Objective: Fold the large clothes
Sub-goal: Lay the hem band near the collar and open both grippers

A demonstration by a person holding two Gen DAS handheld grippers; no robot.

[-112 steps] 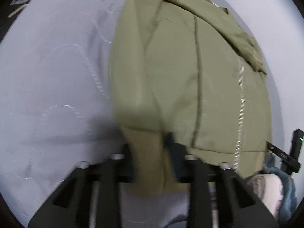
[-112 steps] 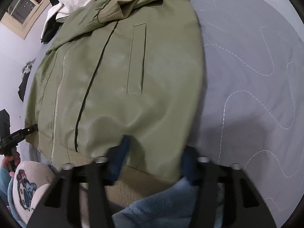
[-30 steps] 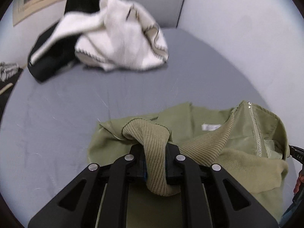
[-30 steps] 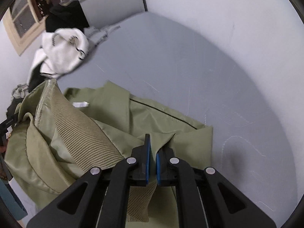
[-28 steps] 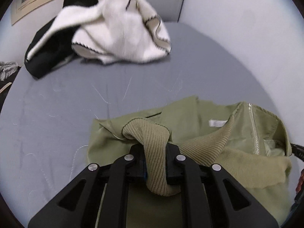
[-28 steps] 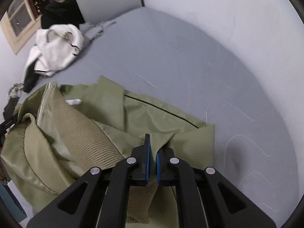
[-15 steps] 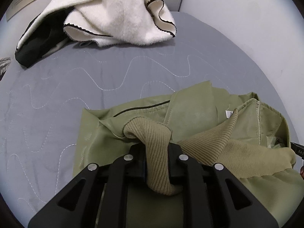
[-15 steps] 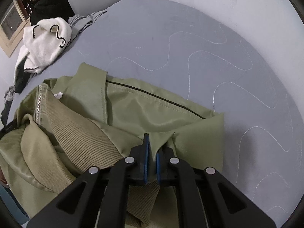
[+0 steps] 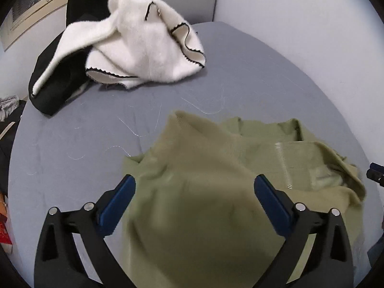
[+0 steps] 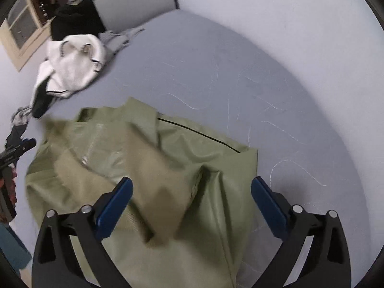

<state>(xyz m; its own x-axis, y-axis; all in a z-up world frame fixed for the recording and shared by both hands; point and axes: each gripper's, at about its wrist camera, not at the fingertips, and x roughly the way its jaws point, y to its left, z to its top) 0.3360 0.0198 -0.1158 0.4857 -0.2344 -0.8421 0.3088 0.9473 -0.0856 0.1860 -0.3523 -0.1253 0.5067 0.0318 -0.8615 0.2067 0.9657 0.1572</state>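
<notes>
An olive green jacket (image 9: 216, 180) lies folded over on the grey bed, its ribbed hem (image 9: 192, 129) thrown forward over the body and blurred. My left gripper (image 9: 194, 187) is open above its left part, holding nothing. In the right wrist view the same jacket (image 10: 153, 163) lies below my right gripper (image 10: 192, 189), which is open and empty. The ribbed band (image 10: 153, 180) lies across the middle, the zipper (image 10: 87, 153) to the left.
A white fluffy garment (image 9: 144, 45) on a black one (image 9: 57, 81) lies at the bed's far left; it also shows in the right wrist view (image 10: 69, 64). Grey quilted bedcover (image 10: 240, 84) stretches to the white wall (image 10: 288, 12). The other gripper's tip (image 10: 16, 151) shows at left.
Both grippers have opened and let go of the jacket's ribbed hem. The hem has dropped forward onto the jacket. Both grippers have lifted back a little.
</notes>
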